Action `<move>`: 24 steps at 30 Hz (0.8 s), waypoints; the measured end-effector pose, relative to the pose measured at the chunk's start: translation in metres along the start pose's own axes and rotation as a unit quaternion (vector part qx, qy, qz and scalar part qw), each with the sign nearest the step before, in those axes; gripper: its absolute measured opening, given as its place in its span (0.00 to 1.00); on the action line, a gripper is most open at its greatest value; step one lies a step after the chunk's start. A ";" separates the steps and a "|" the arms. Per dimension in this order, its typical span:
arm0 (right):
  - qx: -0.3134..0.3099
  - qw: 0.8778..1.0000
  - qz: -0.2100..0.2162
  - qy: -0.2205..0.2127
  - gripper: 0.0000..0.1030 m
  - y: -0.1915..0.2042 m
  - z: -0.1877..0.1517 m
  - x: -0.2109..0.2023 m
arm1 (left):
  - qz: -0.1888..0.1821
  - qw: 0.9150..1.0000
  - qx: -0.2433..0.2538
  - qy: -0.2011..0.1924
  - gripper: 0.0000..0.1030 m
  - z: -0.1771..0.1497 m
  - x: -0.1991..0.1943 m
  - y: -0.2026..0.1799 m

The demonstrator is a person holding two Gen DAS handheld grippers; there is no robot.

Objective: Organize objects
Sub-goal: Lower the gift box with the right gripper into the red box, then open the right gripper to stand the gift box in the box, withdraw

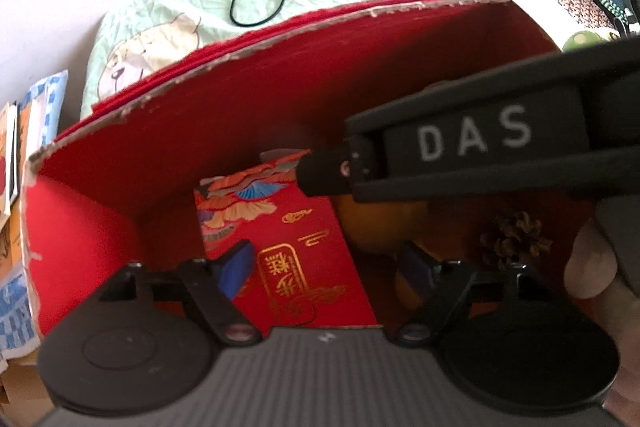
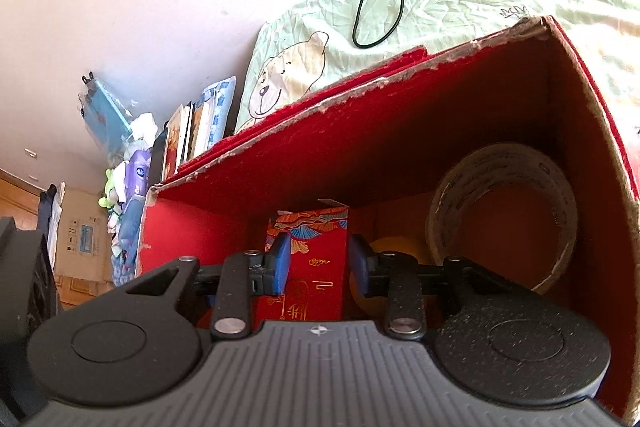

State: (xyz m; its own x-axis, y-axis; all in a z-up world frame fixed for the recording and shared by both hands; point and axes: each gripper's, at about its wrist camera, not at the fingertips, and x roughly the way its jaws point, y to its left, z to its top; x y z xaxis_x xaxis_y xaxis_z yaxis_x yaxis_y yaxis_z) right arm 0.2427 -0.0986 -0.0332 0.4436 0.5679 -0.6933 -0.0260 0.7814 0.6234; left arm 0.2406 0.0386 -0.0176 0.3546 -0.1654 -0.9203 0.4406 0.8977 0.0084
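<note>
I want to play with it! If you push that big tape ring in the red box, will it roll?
Probably: the tape ring is round and stands on its edge. It likely won't go far, since the red box wall sits right beside it. Being hollow, it's probably light and may tip over.

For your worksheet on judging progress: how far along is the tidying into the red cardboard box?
Done: the red cardboard box already holds a tape roll, a pine cone and a yellow round object. In hand: the right tool straddles the small red packet, not visibly gripping; the left tool is open. Left: books outside.
</note>
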 end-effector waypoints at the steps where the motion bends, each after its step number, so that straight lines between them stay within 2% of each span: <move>1: 0.000 1.000 -0.001 0.000 0.35 0.000 0.000 0.000 | 0.002 1.000 -0.002 0.000 0.78 0.000 0.000 0.000; 8: -0.001 1.000 -0.008 0.006 0.35 0.001 -0.001 0.003 | 0.011 1.000 -0.012 -0.001 0.81 0.001 -0.001 0.003; 13: 0.003 1.000 -0.011 0.002 0.35 -0.001 -0.001 0.001 | 0.011 1.000 -0.025 -0.005 0.91 0.001 -0.002 0.007; 24: -0.005 1.000 -0.022 -0.006 0.35 0.000 -0.001 -0.001 | 0.022 0.999 -0.028 -0.011 0.91 -0.006 -0.005 0.001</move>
State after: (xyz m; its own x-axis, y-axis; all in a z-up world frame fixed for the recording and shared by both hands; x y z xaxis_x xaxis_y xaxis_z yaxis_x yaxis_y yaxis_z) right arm 0.2417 -0.0988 -0.0331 0.4553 0.5296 -0.7157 -0.0153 0.8084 0.5884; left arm 0.2339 0.0424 -0.0157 0.3903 -0.1332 -0.9110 0.3775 0.9256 0.0263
